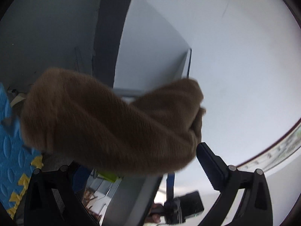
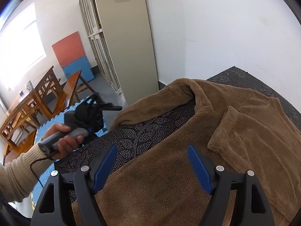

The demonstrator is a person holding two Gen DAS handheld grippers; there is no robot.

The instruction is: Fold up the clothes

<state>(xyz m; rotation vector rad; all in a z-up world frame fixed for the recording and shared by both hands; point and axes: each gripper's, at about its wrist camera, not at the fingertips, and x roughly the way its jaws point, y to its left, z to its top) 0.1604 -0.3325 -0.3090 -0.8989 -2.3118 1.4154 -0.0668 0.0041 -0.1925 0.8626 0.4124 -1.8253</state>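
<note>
The brown fleece garment [image 2: 188, 150] lies spread on the dark patterned table [image 2: 244, 77] — soft, bulky, limp; take it at hems or corners. Right gripper [image 2: 152, 167] hovers over it, jaws spread. Left gripper [image 1: 131, 162] — whether it pinches the sleeve, I cannot tell. No containers by the table.

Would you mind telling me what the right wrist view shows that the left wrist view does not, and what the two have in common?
Only the right wrist view shows the hand holding the left gripper, the dotted black table cover, the tall cabinet, wooden furniture and the open right gripper above the spread garment. Only the left wrist view shows a blurred fold of fabric close to the lens, hiding the left gripper's fingertips. Both show the brown fleece garment, white wall and blue foam mats.
</note>
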